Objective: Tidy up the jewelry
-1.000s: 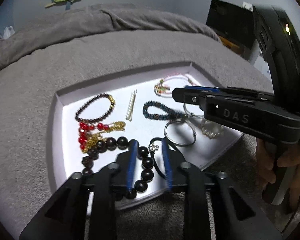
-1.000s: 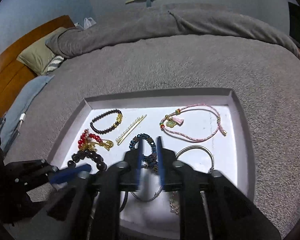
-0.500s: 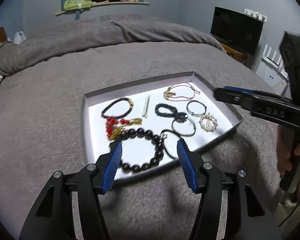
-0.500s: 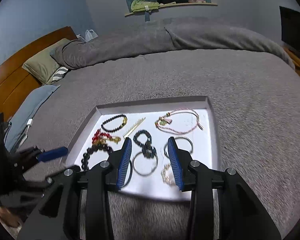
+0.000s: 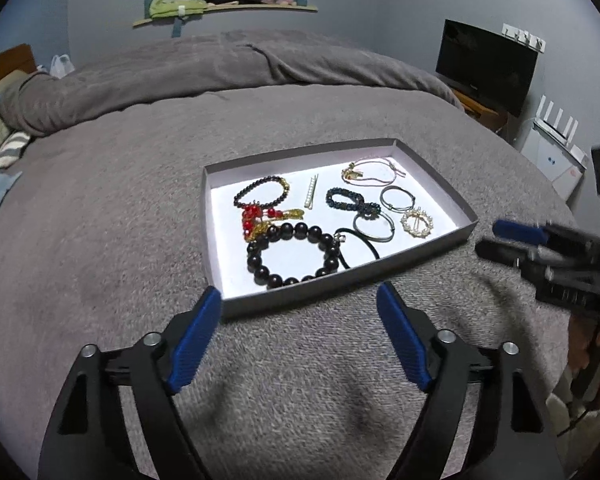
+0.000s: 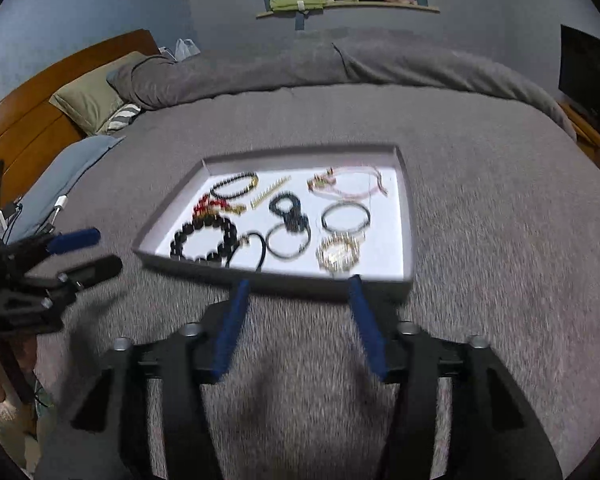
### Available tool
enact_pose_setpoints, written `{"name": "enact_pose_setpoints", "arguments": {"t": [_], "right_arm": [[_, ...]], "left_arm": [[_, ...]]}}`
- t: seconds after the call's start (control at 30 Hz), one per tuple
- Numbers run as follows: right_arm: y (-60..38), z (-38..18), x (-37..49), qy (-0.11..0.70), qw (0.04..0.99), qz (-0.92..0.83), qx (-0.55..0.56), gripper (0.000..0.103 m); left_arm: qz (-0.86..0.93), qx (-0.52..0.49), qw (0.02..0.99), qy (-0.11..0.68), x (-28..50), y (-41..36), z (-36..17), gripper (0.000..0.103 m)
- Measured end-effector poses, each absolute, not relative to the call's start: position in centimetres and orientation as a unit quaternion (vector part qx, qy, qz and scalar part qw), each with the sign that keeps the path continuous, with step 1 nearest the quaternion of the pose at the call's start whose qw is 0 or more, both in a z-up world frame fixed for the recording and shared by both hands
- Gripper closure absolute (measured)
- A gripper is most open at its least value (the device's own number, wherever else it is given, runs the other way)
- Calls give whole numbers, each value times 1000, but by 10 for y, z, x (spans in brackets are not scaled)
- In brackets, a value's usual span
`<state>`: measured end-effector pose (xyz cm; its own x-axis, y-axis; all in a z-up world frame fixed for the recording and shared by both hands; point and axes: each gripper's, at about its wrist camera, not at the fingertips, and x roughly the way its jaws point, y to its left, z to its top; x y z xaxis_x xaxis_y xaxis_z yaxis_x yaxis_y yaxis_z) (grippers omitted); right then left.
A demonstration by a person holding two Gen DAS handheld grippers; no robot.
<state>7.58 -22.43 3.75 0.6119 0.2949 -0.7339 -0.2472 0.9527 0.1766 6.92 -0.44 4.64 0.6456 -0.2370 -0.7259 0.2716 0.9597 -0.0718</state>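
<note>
A shallow grey tray (image 5: 432,168) (image 6: 408,216) lies on the grey bedspread and holds several pieces of jewelry: a big dark bead bracelet (image 5: 292,256) (image 6: 204,238), a red and gold piece (image 5: 260,218), a pearl bar clip (image 5: 311,197), a dark blue bracelet (image 5: 350,200), silver bangles (image 5: 398,197), a gold round brooch (image 5: 417,222) (image 6: 338,252) and a pink cord bracelet (image 5: 374,172). My left gripper (image 5: 300,300) is open and empty, just short of the tray's near edge. My right gripper (image 6: 296,286) is open and empty, also at the tray's near edge.
The bedspread (image 5: 120,200) stretches all round the tray. Pillows and a wooden headboard (image 6: 32,108) are at the left. A black monitor (image 5: 486,64) and a white router (image 5: 556,152) stand at the right. A shelf (image 5: 224,10) hangs on the far wall.
Both grippers have opened and pulled back from over the tray to just outside its near edge. The jewelry stays in the tray.
</note>
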Motion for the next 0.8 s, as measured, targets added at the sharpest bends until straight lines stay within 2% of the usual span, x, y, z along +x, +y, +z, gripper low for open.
{"name": "enact_pose_setpoints", "arguments": {"t": [0.03,0.1,0.13,0.17,0.43,0.53,0.8], "right_arm": [[-226,36,73,415,897,148,30,31],[-230,36,67,417,897,145,36,17],[-232,36,64,417,897,143,37,14],[-233,37,62,417,897,140,37,5],[-233,48,45,433,894,116,16,5],[-236,53,41,440,891,113,18,5],[-241,75,37,436,897,77,23,5]], "left_arm": [[-134,23,908,397,67,-6,47,12],[-128,25,909,395,63,-7,50,10],[-127,26,911,393,60,-9,51,9],[-122,28,911,392,57,-11,52,8],[-47,32,902,428,55,-13,50,5],[-64,4,888,455,55,-8,52,5],[-19,28,917,397,28,-18,83,5]]}}
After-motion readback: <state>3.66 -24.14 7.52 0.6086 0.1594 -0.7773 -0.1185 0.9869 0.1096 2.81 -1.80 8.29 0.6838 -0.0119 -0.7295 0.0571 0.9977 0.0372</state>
